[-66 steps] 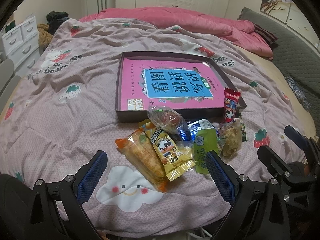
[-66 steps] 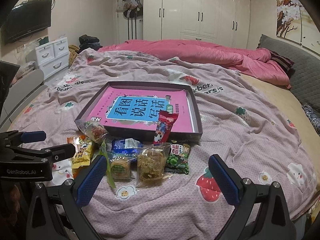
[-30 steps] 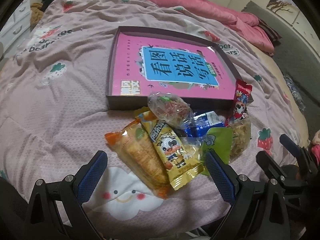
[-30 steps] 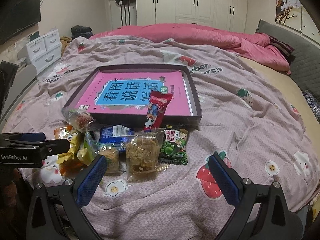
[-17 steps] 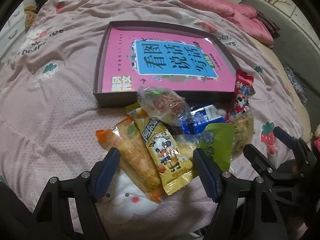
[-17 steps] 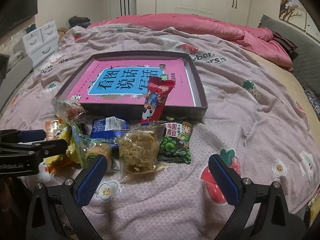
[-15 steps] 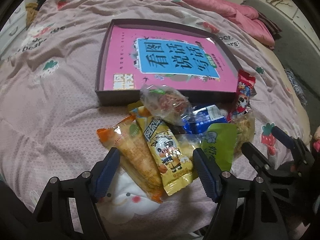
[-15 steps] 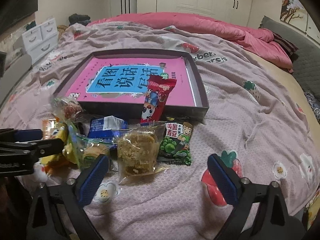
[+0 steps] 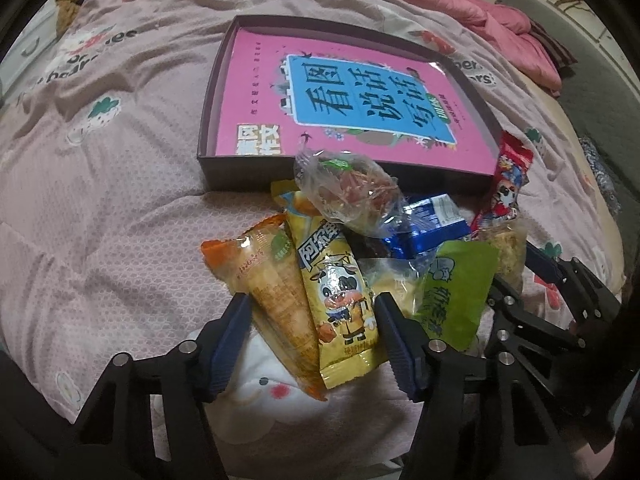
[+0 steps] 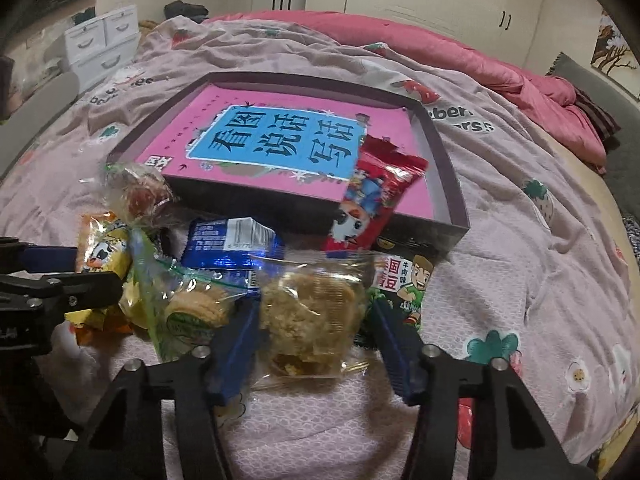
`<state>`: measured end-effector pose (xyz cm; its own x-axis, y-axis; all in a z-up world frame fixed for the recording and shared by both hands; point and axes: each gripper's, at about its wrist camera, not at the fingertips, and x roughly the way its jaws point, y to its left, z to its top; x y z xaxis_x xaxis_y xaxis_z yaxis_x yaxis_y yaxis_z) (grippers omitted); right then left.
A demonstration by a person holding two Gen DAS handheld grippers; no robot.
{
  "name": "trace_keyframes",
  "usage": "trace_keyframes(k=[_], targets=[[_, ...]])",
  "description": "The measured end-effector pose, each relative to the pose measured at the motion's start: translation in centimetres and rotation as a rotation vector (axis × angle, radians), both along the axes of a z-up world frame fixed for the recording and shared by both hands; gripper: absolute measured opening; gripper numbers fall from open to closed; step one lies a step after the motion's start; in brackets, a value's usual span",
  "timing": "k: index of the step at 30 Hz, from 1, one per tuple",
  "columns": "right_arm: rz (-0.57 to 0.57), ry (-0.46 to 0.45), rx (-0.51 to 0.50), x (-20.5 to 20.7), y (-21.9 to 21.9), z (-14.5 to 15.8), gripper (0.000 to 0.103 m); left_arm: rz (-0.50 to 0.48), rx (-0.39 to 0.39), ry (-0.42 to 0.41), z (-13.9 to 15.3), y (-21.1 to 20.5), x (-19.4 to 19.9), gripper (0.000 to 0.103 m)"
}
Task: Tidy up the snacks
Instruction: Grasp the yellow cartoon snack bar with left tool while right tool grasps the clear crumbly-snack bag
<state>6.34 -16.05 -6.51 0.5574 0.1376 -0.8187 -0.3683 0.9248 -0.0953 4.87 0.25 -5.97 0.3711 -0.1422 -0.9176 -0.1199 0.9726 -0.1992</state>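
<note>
Crinkled plastic snacks all lay outside the purple tray (image 9: 208, 92), none sorted yet, as your left gripper (image 9: 312, 320) was closing around the yellow cow-print pack (image 9: 340, 304) and your right gripper (image 10: 312, 332) around the clear-wrapped cake (image 10: 312, 316), neither clamped.

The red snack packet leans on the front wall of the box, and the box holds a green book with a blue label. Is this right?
Not quite. The red snack packet does lean on the front wall of the box, but the book inside it is pink, not green; its label is blue. The right wrist view shows this clearly.
</note>
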Motion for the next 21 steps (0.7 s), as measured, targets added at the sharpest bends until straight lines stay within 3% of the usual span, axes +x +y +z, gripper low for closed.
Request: trace_keyframes(k=[10, 21], targets=[[-0.018, 0.016, 0.110, 0.3, -1.5, 1.1, 0.047, 0.007, -0.054, 0.003, 0.4, 1.9, -0.1, 0.028], [-0.030, -0.007, 0.193, -0.1, -2.7, 2.5, 0.046, -0.001, -0.074, -0.029, 1.4, 2.6, -0.7, 0.025]])
